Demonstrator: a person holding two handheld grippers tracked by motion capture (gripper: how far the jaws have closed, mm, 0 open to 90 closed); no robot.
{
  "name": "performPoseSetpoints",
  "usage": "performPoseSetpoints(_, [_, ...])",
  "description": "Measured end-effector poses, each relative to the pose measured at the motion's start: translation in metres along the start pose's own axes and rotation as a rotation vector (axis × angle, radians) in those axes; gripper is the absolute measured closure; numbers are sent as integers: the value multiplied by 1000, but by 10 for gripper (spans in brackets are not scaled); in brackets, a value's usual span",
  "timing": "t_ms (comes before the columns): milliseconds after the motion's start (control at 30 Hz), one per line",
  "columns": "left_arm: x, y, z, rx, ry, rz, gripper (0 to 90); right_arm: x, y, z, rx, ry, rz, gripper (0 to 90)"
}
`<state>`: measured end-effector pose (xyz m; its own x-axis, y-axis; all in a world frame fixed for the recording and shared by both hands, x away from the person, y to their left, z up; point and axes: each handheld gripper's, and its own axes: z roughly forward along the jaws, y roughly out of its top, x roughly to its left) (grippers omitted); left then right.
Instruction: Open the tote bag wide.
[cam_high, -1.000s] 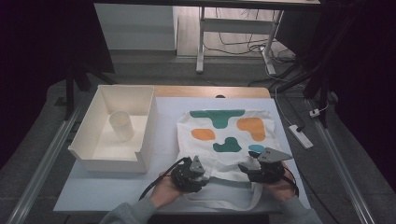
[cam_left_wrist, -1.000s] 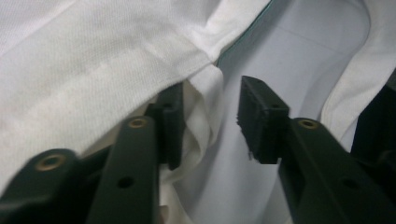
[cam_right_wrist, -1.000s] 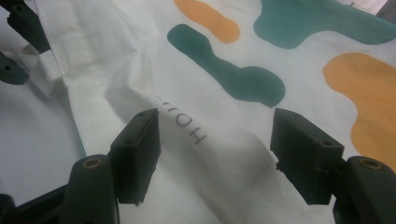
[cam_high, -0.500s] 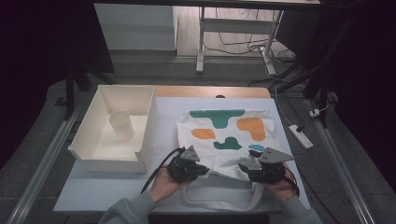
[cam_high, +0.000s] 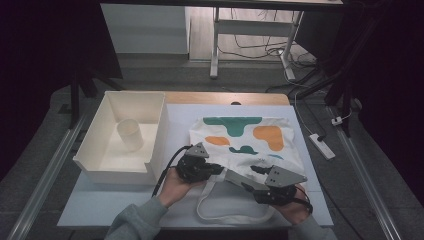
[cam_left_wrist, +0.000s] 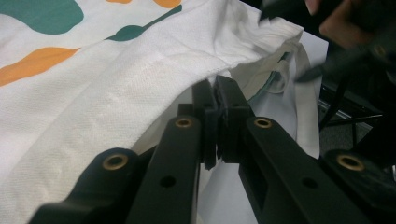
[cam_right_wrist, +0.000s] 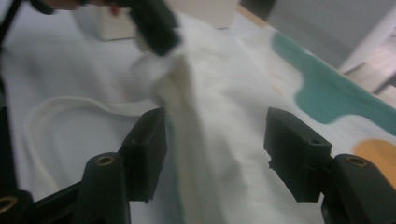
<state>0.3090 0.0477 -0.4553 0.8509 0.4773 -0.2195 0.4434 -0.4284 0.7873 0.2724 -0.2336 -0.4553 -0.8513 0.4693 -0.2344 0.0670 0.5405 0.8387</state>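
Near front edge of tabletop: left gripper (cam_high: 216, 169) pinching tote bag (cam_high: 250, 145) rim; right gripper (cam_high: 250, 178) jaws apart, closing astride fabric; grab one layer only.

Overhead view, two close bag (cam_high: 245, 145) views
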Motion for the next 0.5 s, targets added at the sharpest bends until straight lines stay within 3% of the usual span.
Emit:
performPoseSetpoints(33, [1, 0, 0, -1, 0, -2, 873, 0, 0, 0, 0, 0, 0, 405])
performPoseSetpoints(100, [3, 1, 0, -3, -4, -7, 873, 9, 2, 11, 0, 69, 13, 431])
performPoseSetpoints(233, [5, 1, 2, -7, -7, -13, 873, 21, 2, 34, 43, 113, 10, 465])
performPoseSetpoints(400, [5, 2, 1, -10, -8, -14, 873, 29, 7, 58, 92, 105, -9, 508])
performPoseSetpoints(467, [4, 2, 1, -6, -2, -12, 873, 26, 6, 74, 107, 122, 55, 554])
performPoseSetpoints(500, [4, 1, 2, -1, -1, -9, 873, 26, 6, 74, 107, 122, 55, 554])
